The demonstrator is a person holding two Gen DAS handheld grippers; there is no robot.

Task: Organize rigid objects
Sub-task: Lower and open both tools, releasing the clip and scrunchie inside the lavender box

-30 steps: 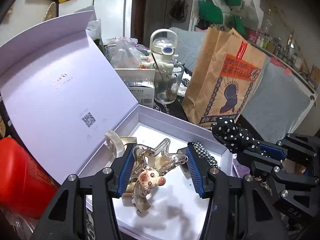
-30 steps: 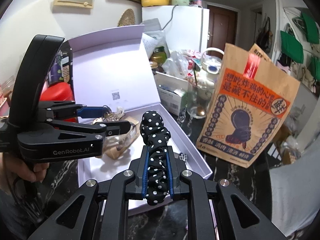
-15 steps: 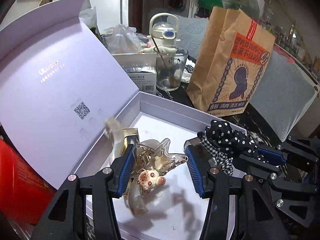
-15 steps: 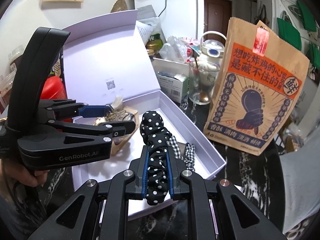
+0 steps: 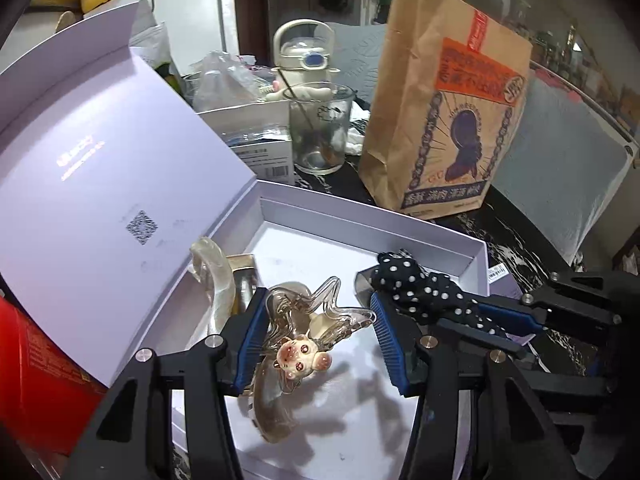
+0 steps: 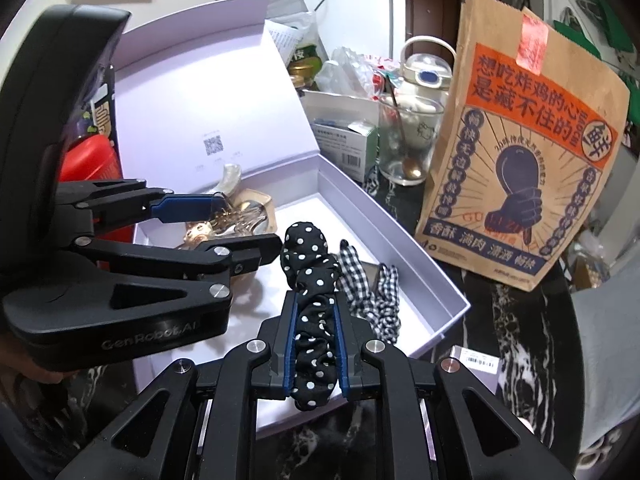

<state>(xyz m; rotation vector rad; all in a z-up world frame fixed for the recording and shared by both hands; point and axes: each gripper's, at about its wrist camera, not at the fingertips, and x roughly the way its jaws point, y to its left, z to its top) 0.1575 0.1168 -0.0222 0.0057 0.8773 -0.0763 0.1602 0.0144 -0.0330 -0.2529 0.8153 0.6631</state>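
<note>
The white box holds a gingham tie, while the left gripper grips a clear clip and the right gripper pinches a dotted scrunchie.

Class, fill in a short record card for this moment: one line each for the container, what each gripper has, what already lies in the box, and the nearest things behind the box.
container: open white gift box, lid standing up
left gripper: clear star-shaped hair claw with a small animal charm lies between its fingers; whether it is gripped cannot be told
right gripper: shut on black polka-dot scrunchie
in box: gingham scrunchie, pearly hair clip
behind box: brown paper bag, glass with spoon
</note>
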